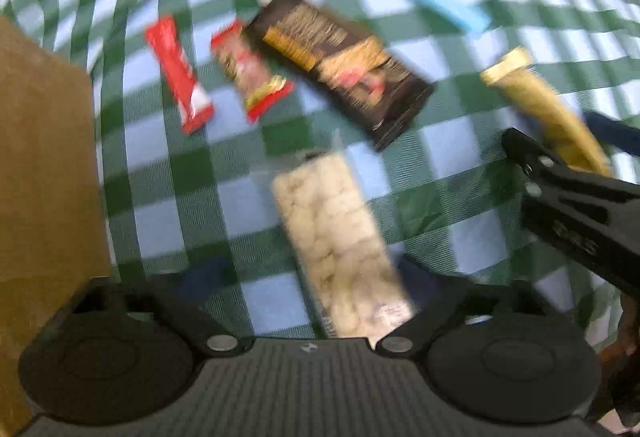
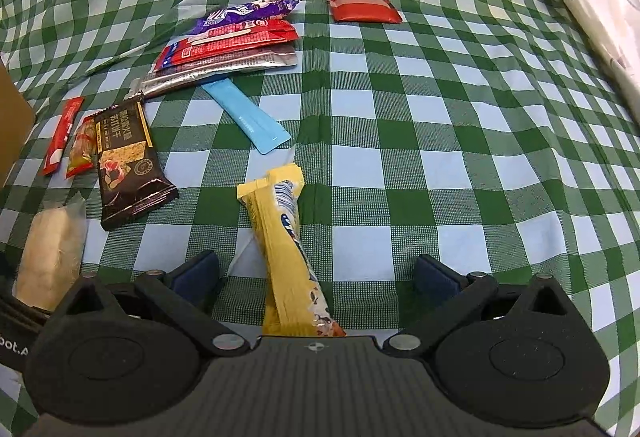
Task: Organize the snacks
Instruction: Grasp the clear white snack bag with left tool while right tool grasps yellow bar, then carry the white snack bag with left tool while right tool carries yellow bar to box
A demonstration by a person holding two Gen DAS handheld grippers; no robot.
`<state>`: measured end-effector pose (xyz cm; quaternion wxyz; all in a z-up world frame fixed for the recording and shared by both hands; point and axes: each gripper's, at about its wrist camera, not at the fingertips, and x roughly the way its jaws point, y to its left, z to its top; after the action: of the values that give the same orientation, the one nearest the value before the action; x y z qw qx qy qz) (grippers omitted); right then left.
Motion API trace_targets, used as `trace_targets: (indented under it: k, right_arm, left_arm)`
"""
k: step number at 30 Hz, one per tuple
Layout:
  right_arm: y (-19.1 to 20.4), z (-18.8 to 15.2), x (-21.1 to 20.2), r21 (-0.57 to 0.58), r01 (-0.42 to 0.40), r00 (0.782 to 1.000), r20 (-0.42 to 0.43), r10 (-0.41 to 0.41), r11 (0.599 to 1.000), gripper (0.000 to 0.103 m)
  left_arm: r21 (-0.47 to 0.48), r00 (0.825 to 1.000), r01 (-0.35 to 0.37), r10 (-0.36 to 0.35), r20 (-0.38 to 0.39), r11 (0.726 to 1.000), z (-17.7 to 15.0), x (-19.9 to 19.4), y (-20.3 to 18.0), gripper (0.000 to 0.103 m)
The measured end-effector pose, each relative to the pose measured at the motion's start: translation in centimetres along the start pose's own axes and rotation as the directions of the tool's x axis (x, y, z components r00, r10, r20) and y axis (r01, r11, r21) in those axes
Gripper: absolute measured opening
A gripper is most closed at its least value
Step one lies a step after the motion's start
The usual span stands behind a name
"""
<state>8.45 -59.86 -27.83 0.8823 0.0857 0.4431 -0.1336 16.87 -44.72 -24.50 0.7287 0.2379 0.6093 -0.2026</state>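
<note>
A green checked cloth (image 2: 400, 85) covers the table, and a brown box (image 1: 44, 165) stands at nine o'clock in the left view, a likely place for the sorted snacks to go.

The snacks lie loose on the cloth. In the right view a fan of long packets (image 2: 228, 41) sits at eleven o'clock, a red sachet (image 2: 364, 10) alone at twelve, a blue stick (image 2: 246, 117) near the centre, a dark bar (image 2: 128, 165) at nine with two small red packs (image 2: 64, 135) just beside it.

The left gripper (image 1: 316, 289) points down over the rice bar (image 1: 340, 241), a clear pale packet. Its long axis runs from about eleven to five o'clock, passing between the two fingers (image 1: 208, 277), so the jaws cross it on its short side. They are partly spread with the bar between them; the blur hides whether the pads touch it.

The right gripper (image 2: 316, 273) is tilted over the yellow bar (image 2: 286, 245), whose long axis runs nearly twelve to six, straight out from between the fingers (image 2: 200, 273). These stand wide apart, clear of the wrapper on both sides.

Each hand is nearest its own bar, so each grip probably needs only a squeeze across the narrow width. The rice bar lies nearer the box.
</note>
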Motion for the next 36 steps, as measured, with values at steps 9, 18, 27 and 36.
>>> trace_targets:
  k: [9, 18, 27, 36]
  right_arm:
    - [1.1, -0.2, -3.7, 0.056, -0.018, 0.999, 0.05, 0.015, 0.998, 0.015]
    - [5.2, 1.5, -12.1, 0.141, -0.1, 0.981, 0.18, 0.074, 0.985, 0.015]
    - [15.0, 1.8, -20.9, 0.029, -0.214, 0.949, 0.243, 0.201, 0.976, 0.015]
    - [26.9, 2.0, -25.4, -0.104, -0.314, 0.925, 0.191, 0.329, 0.944, 0.015]
  left_arm:
    - [0.037, 0.983, -0.011, 0.004, 0.185, 0.999, -1.1, -6.1, -0.2, 0.04]
    - [-0.011, 0.929, -0.024, 0.026, 0.37, 1.0, -5.7, -15.3, 6.6, 0.04]
    - [-0.132, 0.871, -0.056, 0.113, 0.478, 0.99, -13.6, -22.4, 15.4, 0.04]
    - [-0.277, 0.855, -0.068, 0.199, 0.479, 0.958, -22.1, -24.7, 25.1, 0.04]
